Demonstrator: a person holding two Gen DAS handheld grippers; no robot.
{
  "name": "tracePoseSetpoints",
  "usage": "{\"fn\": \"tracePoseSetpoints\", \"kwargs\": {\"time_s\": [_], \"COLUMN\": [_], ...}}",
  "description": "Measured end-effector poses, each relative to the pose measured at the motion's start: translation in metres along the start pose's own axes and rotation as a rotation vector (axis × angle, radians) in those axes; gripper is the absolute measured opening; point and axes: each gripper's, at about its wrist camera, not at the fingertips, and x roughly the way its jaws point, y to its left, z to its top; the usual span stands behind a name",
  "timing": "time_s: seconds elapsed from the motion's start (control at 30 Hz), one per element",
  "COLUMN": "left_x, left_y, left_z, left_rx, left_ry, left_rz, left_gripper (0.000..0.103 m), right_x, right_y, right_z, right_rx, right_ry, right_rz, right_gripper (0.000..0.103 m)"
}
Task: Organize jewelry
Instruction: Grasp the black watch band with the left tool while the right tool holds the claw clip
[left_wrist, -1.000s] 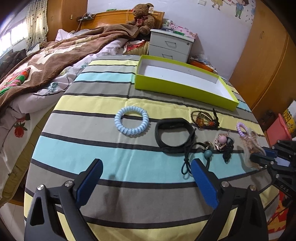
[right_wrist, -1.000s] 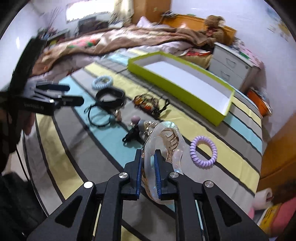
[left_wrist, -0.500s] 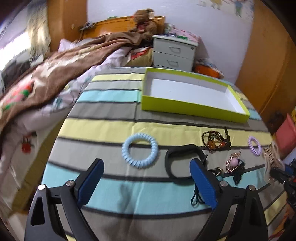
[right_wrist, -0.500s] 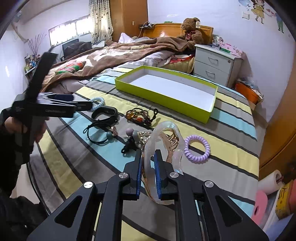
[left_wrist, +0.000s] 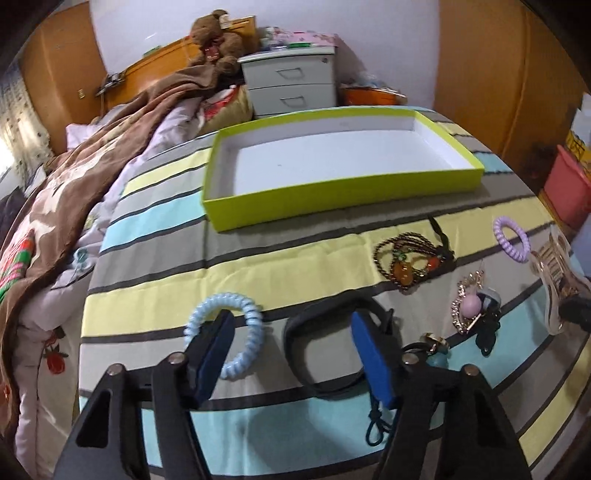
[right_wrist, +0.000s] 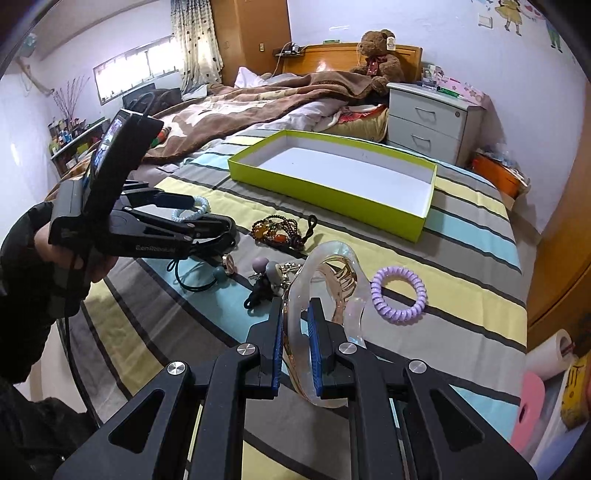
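A bedroom with pale lilac walls and wooden wardrobes. A bed in striped sheets carries a rumpled brown blanket (a teddy bear sits by the headboard). Daylight enters a curtained window; a grey two-drawer nightstand stands alongside.

Soft daylight enters through the window, blown out white; fisheye bends the dark-cornered edges; the left wrist view is slightly motion-blurred

Two coil hair ties, one green box, one hair claw, one black band
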Motion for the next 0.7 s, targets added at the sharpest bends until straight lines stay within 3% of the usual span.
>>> {"fn": "tracePoseSetpoints", "kwargs": {"time_s": [0.23, 0.53, 0.6, 0.7], "left_x": [0.006, 0.007, 0.006, 0.005], "left_y": [-0.012, -0.012, -0.011, -0.011], "left_z": [0.006, 0.006, 0.007, 0.006], "left_rx": [0.06, 0.085, 0.084, 0.082], "left_ry": [0.014, 0.024, 0.022, 0.02], "left_rz": [-0.037, -0.04, -0.03, -0.034], "left_gripper": [0.042, 0.038, 0.024, 0.02], "right_x": [0.001, 0.0, -0.001, -0.001], "right_y": [-0.003, -0.005, -0.006, -0.007], "right_z": [-0.001, -0.001, -0.002, -0.002], "right_rx": [0.022, 0.032, 0.036, 0.042], "right_ry": [-0.003, -0.003, -0.005, -0.007], "right_rz": [0.005, 0.002, 0.0, 0.0], "right_gripper": [0.013, 0.013, 0.013, 0.013]}}
